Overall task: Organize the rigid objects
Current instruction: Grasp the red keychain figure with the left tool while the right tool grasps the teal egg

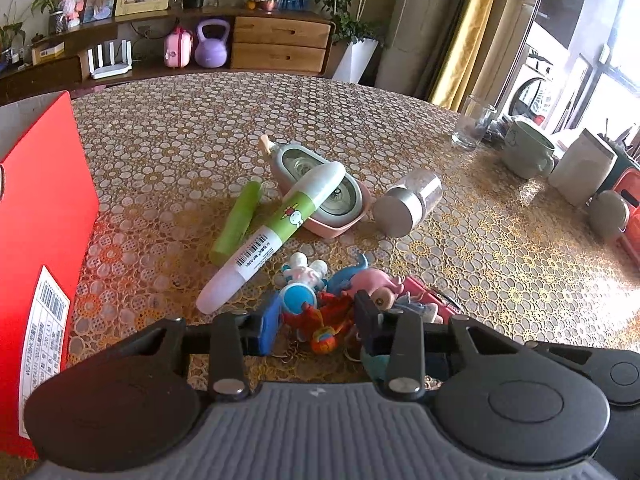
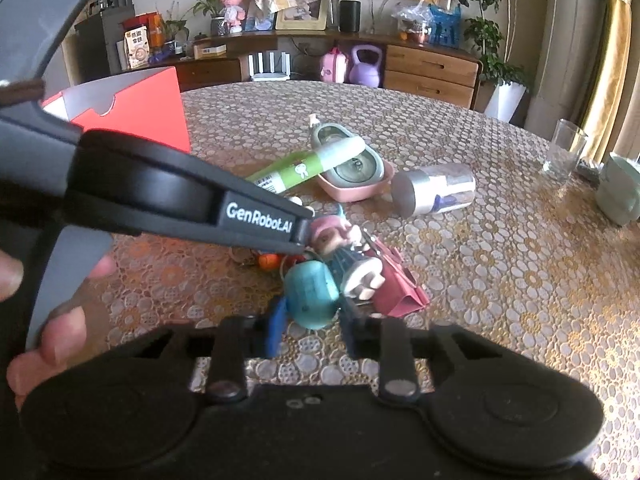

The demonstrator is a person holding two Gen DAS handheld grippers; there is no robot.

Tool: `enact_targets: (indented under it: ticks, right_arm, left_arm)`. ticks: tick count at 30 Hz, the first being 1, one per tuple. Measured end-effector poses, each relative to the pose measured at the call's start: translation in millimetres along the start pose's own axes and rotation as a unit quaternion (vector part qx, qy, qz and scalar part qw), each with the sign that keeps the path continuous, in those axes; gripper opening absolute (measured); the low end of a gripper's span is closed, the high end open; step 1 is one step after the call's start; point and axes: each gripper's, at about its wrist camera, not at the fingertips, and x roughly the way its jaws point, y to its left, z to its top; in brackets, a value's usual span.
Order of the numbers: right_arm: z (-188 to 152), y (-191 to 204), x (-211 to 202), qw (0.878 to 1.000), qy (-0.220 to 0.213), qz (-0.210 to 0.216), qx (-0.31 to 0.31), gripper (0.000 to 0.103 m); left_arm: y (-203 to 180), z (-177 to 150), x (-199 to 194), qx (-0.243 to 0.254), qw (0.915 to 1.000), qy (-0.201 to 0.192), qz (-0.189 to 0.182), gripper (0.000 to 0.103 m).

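On left hand-held gripper (image 2: 304,232), "GenRobot.AI" lettering

From the left wrist view, toy figures (image 1: 320,300) crowd the table (image 1: 480,280) at 12 o'clock just past the left tool (image 1: 316,328). A red box (image 1: 40,208) walls off 9 o'clock. Open tablecloth lies toward 2 o'clock, short of the jar (image 1: 408,202) and cups (image 1: 524,152).

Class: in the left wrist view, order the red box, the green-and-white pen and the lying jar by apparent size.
1. red box, though it is nearest the camera
2. green-and-white pen
3. lying jar
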Motion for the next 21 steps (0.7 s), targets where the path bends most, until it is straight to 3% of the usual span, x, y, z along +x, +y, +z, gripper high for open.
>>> enact_targets:
  ticks: [10,21]
  right_arm:
    - [-1.4,4.6,-15.0,1.000,-0.019,0.006,0.005,0.026]
    - [2.0,12.0,-51.9,0.999,-0.042,0.017,0.016,0.026]
  left_arm:
    - [6.1,0.4,-12.9,-0.011,0.9999,-0.005,-0.008,0.038]
    - [15.7,5.9,-53.8,-0.019,0.9996,-0.014,-0.018,0.038]
